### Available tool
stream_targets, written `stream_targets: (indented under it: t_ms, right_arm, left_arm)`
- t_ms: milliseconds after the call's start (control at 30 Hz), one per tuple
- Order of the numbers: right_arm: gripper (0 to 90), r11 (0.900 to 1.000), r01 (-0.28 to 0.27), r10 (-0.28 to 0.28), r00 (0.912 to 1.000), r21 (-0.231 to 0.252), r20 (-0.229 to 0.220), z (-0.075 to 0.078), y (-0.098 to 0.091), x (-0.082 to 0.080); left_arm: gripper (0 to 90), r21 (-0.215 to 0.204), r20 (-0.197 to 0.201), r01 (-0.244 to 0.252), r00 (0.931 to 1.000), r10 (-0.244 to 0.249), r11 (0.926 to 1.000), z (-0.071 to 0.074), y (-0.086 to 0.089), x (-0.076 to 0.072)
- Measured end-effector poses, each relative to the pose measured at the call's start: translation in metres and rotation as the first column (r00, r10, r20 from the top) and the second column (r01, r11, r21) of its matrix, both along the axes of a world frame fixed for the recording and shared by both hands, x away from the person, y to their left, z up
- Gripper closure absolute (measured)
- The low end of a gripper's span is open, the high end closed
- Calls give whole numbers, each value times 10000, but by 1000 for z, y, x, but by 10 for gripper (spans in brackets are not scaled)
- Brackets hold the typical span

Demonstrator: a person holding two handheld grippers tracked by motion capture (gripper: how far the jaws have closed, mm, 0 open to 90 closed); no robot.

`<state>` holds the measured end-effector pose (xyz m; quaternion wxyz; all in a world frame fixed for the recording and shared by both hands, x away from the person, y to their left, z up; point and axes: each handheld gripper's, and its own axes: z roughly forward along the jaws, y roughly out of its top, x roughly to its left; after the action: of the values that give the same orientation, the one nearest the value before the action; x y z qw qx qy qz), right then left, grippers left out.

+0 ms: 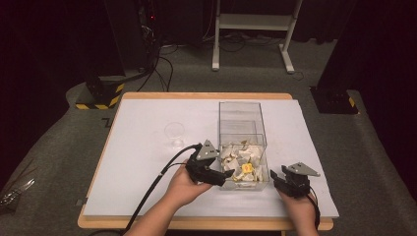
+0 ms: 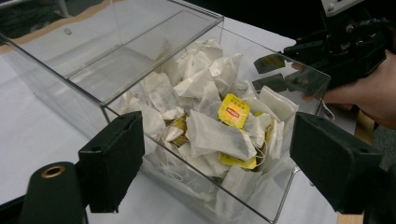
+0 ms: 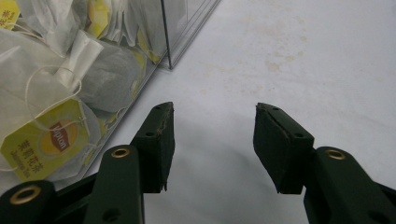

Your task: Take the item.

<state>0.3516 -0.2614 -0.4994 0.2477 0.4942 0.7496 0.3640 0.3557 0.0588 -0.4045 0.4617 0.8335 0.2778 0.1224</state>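
Observation:
A clear plastic box (image 1: 242, 120) with compartments stands on the white table (image 1: 147, 162). Its near compartment is packed with white tea bags (image 1: 242, 162), some with yellow tags (image 2: 232, 111). My left gripper (image 1: 225, 176) is at the box's near left corner. In the left gripper view it (image 2: 219, 135) stands wide open, with the box's corner and the tea bags (image 2: 205, 126) lying between and beyond its jaws, untouched. My right gripper (image 1: 274, 179) rests just right of the box, pointing at its side wall. Seen up close, it (image 3: 215, 109) is partly open over bare table, holding nothing.
A small clear cup (image 1: 174, 132) stands on the table left of the box. The box's far compartments (image 1: 240, 110) look empty. Beyond the far edge are a white frame's legs (image 1: 251, 34), cables and black stands on the grey floor.

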Motion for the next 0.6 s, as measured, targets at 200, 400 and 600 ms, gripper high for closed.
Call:
stream_targets:
  t_ms: [200,400,600]
  right_arm:
    - [486,10000,-4,4,10000,-37,-27,0,1,0]
    - [486,10000,-47,47,10000,0,-10,0,0,0]
    - [486,10000,-45,45,10000,78,31,0,-1,-1]
  left_arm:
    - [238,-66,-172,213,9996,-214,9998,-6,-9,0]
    - [341,35,-176,246,9995,-246,9997,-9,-17,3]
    - [541,175,-214,4,9998,-1,9998,-10,-24,5]
